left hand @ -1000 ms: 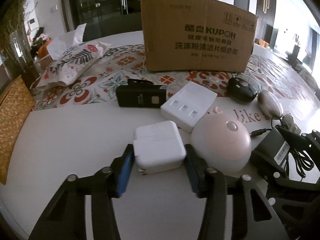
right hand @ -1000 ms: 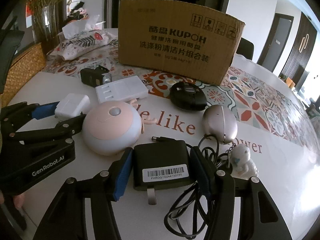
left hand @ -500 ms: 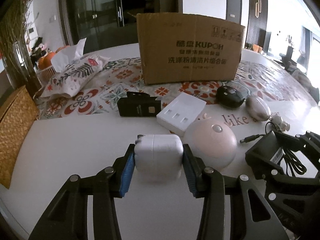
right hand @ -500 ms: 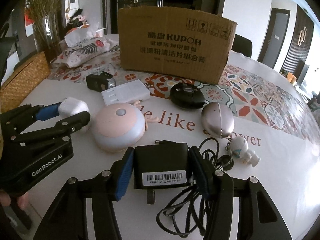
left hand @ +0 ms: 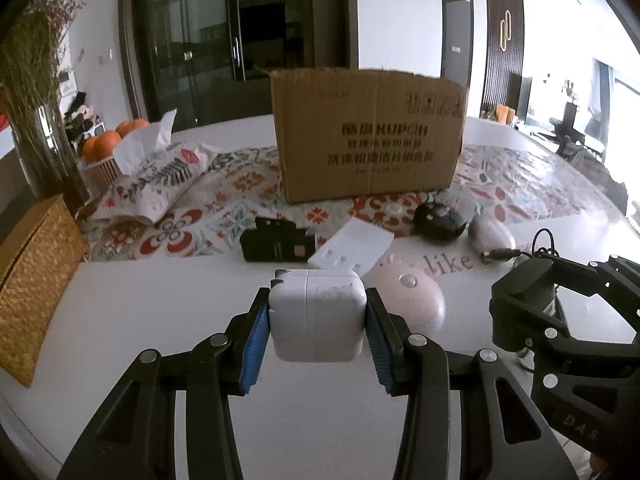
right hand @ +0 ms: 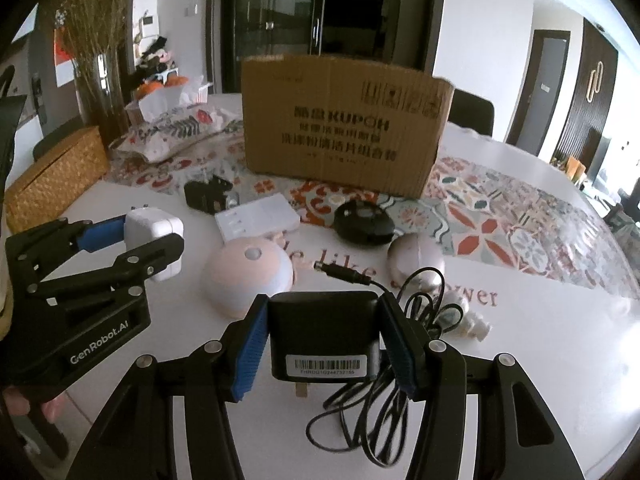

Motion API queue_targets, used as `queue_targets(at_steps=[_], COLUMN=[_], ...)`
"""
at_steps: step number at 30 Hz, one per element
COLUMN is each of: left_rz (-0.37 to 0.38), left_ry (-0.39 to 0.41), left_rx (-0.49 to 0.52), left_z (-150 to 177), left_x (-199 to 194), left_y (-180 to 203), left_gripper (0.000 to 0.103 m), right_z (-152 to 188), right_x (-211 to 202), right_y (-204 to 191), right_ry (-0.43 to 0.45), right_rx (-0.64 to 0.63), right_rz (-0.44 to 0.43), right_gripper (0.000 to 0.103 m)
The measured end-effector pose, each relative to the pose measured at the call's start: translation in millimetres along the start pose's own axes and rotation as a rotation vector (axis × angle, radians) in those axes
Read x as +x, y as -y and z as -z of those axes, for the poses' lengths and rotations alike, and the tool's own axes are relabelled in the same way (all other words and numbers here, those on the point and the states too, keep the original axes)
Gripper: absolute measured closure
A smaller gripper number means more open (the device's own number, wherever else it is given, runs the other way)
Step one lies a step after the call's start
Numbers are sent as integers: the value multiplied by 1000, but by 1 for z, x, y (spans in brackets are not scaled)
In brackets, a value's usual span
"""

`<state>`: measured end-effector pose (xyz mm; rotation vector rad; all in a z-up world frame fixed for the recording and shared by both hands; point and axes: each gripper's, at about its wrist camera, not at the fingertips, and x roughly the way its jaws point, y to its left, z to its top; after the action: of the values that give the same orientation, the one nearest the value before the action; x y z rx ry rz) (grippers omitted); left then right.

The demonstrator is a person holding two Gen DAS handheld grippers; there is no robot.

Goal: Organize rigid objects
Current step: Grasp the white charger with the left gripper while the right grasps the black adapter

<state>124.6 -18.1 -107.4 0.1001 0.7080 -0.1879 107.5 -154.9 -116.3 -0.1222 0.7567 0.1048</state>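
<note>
Your left gripper (left hand: 316,320) clamps a white charger (left hand: 318,314) between its blue pads (left hand: 256,344), the block lifted clear of the white table (left hand: 140,312) with its prongs showing at the far left corner. Your right gripper (right hand: 322,340) is closed on a black power adapter (right hand: 324,330), barcode label facing the camera, metal prong pointing down and its black cord (right hand: 372,408) trailing in loops to the table at the right, the round plug end sticking out toward the far side.

From the right wrist view, the left gripper sits to the left, the white charger in its grip and fingertips of a hand visible at the lower left edge.

On the table beyond both grippers lie a pink dome-shaped gadget (right hand: 248,276), a flat white box (right hand: 256,220), a small black device (right hand: 208,196), a black mouse (right hand: 362,224), a silvery egg-shaped mouse (right hand: 416,260) and a small white figure (right hand: 470,322) just right of the cord. Farther back, a cardboard box (right hand: 344,128) stands upright on the patterned table runner (right hand: 500,220). At the far left are a woven basket (right hand: 52,180) and a floral tissue pouch (right hand: 172,136).
</note>
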Motion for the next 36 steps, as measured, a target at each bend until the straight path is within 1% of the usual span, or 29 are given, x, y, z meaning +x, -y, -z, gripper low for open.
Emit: queue_targets(at_steps=[7,20,28,36], left_rz=[27,39,20,46], left_ry=[34,119,177,191], left_rx=[-17,-20,5,-8], left_z=[-17,-54,-77,-101], left_x=[-16,-38,-46,-45], left_y=[0,-1,1,-1], left_gripper=[58,58,58,58], right_z=[-13,-46,-66,-85], right_x=[-20,-51,-60,-64], right_y=[6,12,22,28], right_ry=[69,193,248,291], right_rx=[28,55,68,88], right_rz=[-3,-11,-3,-9], right_gripper=[48,48,48,48])
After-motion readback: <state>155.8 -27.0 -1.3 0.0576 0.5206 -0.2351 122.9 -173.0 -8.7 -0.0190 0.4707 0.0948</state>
